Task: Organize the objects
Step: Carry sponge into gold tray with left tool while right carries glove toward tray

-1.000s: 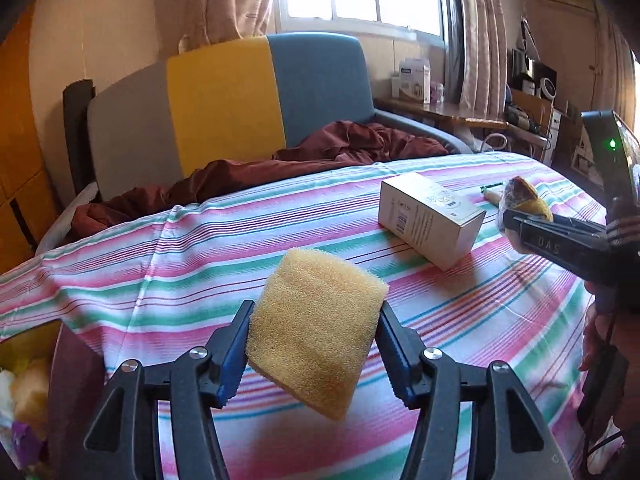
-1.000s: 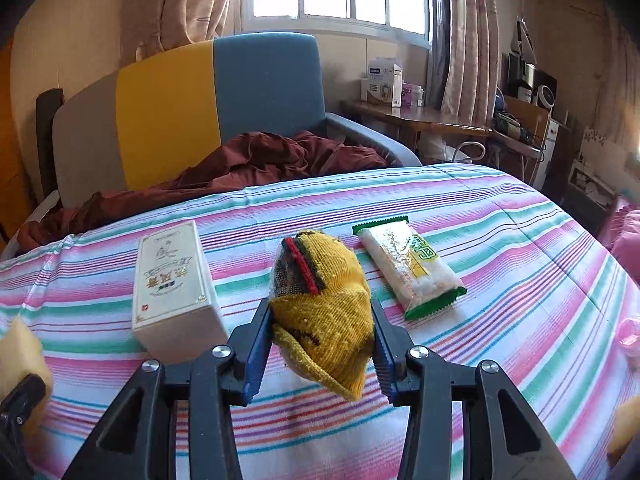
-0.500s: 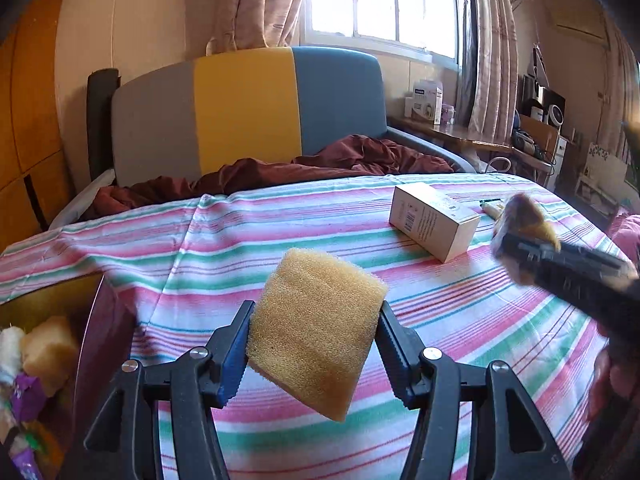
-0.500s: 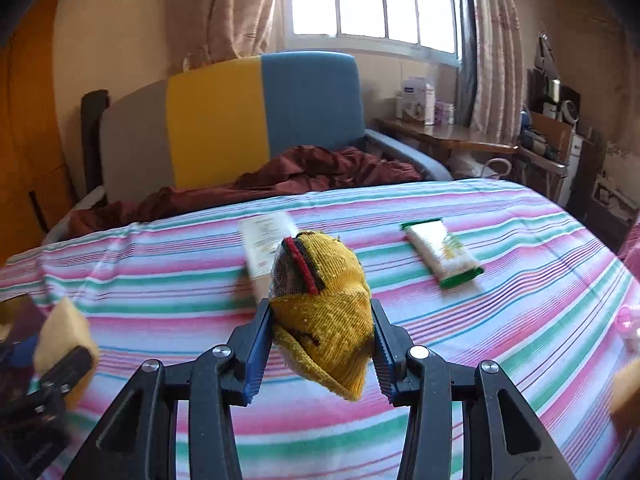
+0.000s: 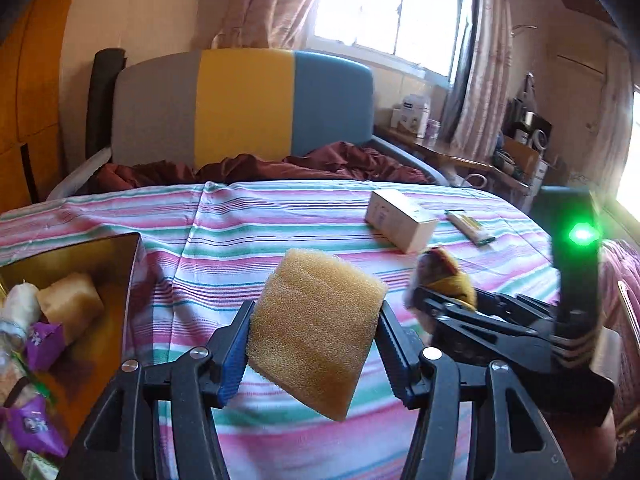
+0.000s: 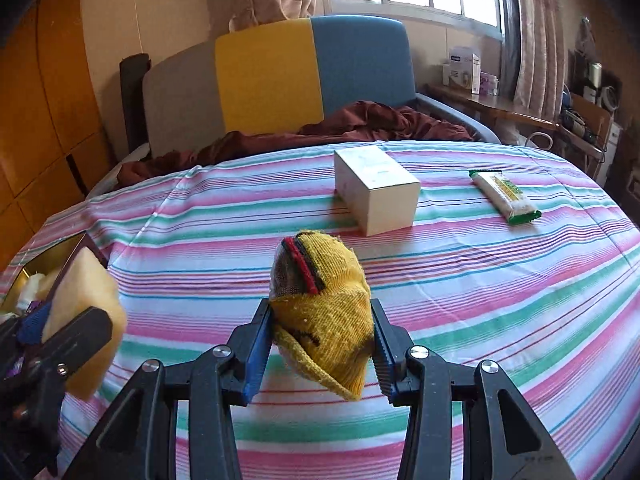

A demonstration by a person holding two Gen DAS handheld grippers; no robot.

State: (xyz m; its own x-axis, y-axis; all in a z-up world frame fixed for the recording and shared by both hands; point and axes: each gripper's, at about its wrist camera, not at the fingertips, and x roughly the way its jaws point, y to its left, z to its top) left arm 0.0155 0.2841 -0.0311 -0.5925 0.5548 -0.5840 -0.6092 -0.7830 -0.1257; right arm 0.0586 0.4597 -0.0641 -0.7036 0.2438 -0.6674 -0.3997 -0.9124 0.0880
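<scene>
A striped tablecloth [image 6: 500, 280] carries a white box [image 6: 376, 190] and, well apart, a snack packet [image 6: 505, 196]. At its left edge sits a bin [image 5: 80, 248] of items. The left gripper [image 5: 314, 344] clamps a sponge [image 5: 316, 328] above the cloth; the right gripper [image 6: 322, 338] clamps a yellow sock [image 6: 322, 312].
</scene>
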